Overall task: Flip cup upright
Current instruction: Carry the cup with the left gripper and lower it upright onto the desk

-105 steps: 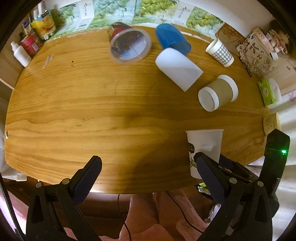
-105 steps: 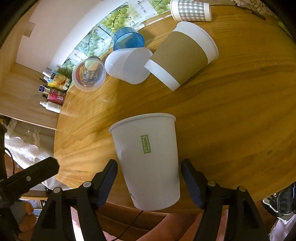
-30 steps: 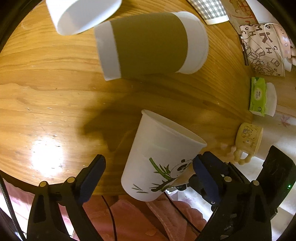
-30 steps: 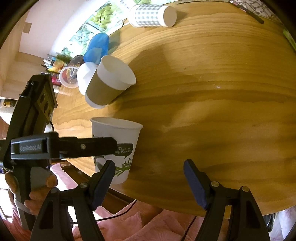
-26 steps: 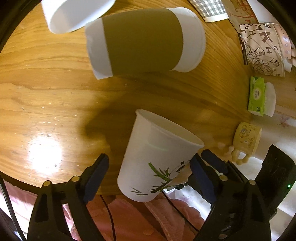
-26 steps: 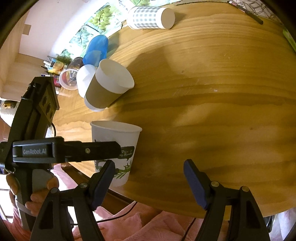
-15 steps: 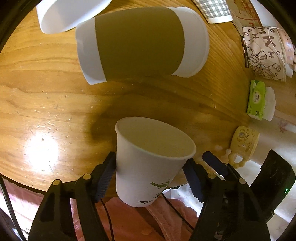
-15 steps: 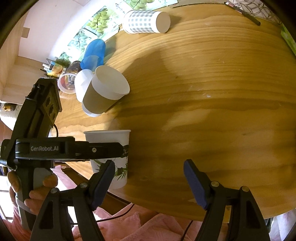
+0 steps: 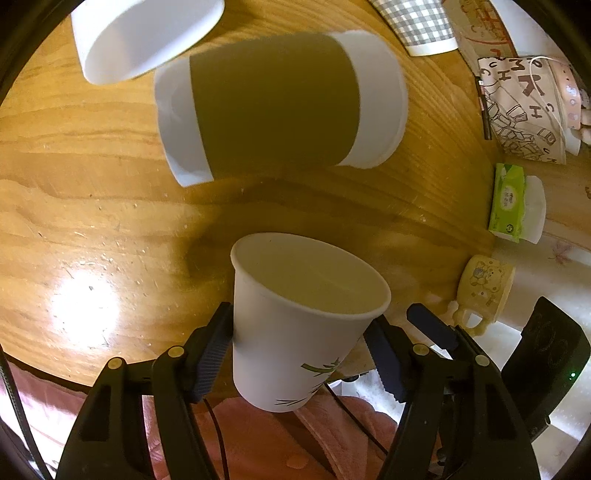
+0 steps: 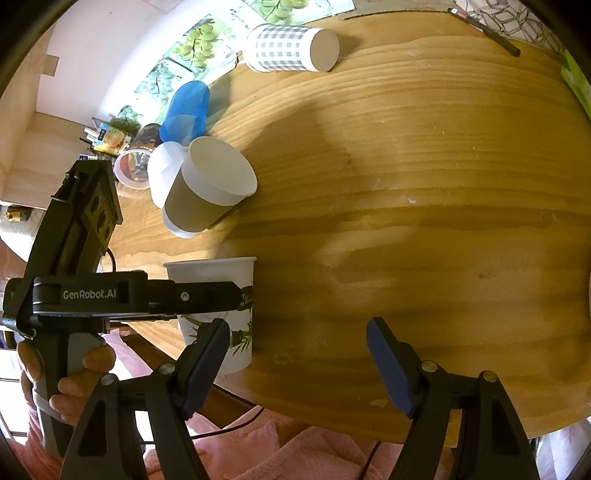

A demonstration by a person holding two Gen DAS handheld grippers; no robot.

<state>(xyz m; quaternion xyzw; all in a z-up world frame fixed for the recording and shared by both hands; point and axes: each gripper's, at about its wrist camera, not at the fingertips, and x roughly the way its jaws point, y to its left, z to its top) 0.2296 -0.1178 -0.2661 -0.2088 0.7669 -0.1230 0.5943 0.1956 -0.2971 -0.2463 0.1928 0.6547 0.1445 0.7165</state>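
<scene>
A white paper cup with a bamboo print (image 9: 295, 321) stands mouth up at the near edge of the wooden table (image 9: 92, 221). My left gripper (image 9: 299, 354) is shut on the cup's sides. In the right wrist view the same cup (image 10: 218, 295) is upright with the left gripper's finger across it. My right gripper (image 10: 299, 358) is open and empty over the table edge, just right of the cup.
A brown-sleeved cup (image 9: 277, 103), a white cup (image 9: 140, 33) and a checked cup (image 9: 417, 22) lie on their sides beyond. A blue cup (image 10: 186, 110) and a clear printed cup (image 10: 135, 162) lie at the far left. A tissue pack (image 9: 508, 201) and yellow mug (image 9: 482, 284) sit to the right.
My left gripper has closed onto the bamboo cup and the cup has gone from tilted to upright. My right gripper has stayed open, just right of the cup.
</scene>
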